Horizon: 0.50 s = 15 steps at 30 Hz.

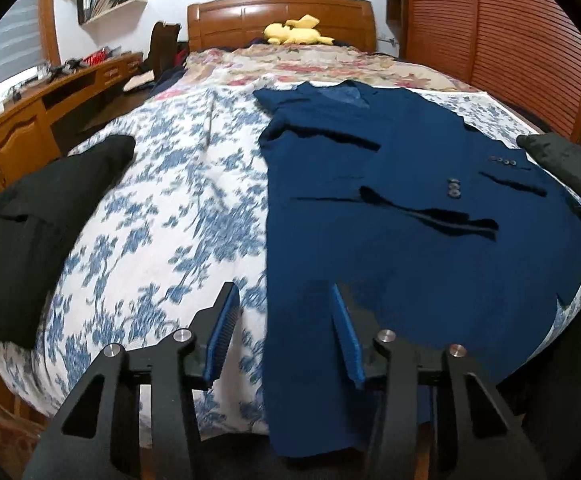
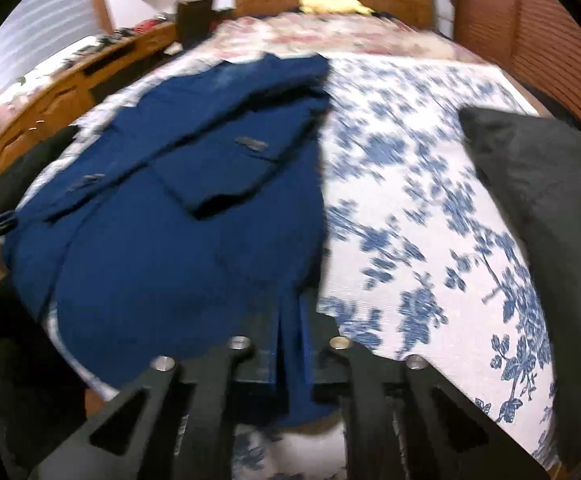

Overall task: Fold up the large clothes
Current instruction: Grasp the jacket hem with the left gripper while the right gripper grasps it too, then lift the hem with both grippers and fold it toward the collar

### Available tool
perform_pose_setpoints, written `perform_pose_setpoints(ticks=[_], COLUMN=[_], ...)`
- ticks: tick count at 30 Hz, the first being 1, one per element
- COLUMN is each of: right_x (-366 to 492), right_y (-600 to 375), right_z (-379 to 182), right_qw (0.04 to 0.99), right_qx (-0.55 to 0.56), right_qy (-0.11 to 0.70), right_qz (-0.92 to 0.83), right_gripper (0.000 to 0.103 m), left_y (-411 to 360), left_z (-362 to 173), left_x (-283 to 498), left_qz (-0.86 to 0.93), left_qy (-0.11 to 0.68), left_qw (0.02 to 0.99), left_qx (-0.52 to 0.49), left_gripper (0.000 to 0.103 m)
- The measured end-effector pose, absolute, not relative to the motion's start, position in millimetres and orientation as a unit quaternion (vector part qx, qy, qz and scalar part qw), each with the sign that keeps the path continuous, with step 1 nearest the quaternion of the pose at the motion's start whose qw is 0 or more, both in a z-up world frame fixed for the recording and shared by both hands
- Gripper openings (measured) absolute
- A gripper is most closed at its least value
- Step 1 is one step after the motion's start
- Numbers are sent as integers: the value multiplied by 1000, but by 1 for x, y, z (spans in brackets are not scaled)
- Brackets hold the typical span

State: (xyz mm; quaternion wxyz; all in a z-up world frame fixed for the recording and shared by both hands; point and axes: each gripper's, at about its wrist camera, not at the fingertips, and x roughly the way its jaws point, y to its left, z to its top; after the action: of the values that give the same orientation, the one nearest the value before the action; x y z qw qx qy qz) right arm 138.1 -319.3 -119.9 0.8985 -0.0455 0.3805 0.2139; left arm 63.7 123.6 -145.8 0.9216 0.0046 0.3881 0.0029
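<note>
A dark blue suit jacket (image 1: pixel 410 208) lies flat, front up, on the blue-and-white floral bedspread (image 1: pixel 170 200), with its collar toward the headboard and its hem at the near edge. My left gripper (image 1: pixel 284 320) is at the hem's left corner. Its jaws stand apart, one finger on the bedspread and the other at the fabric, with the jacket's edge between them and a gap showing. In the right wrist view the jacket (image 2: pixel 170 240) fills the left half over the bedspread (image 2: pixel 410 200). My right gripper (image 2: pixel 290 328) is shut on the hem's right corner.
A folded black garment (image 1: pixel 38 224) lies at the bed's left edge, and another black bundle (image 2: pixel 550 200) lies at the right edge. A yellow plush toy (image 1: pixel 294 32) sits by the wooden headboard (image 1: pixel 278 16). A wooden desk (image 1: pixel 30 112) runs along the left, and slatted wooden doors (image 1: pixel 490 40) along the right.
</note>
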Motion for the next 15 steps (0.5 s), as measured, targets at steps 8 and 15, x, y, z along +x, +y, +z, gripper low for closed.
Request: perform_pose_setpoints(ticks=[8, 15], right_x=[129, 132], right_y=[-335, -332], right_z=[-121, -127], right_qw=[897, 898], right_qx=[3, -1], right_qy=[374, 383], right_qz=[237, 218], right_gripper=[6, 8], left_y=[119, 120], left_z=[-151, -153], left_x=[57, 57], left_qz=[-30, -28], left_qy=[402, 408], left_qw=[915, 913], left_qx=[4, 0], left_gripper=[31, 31])
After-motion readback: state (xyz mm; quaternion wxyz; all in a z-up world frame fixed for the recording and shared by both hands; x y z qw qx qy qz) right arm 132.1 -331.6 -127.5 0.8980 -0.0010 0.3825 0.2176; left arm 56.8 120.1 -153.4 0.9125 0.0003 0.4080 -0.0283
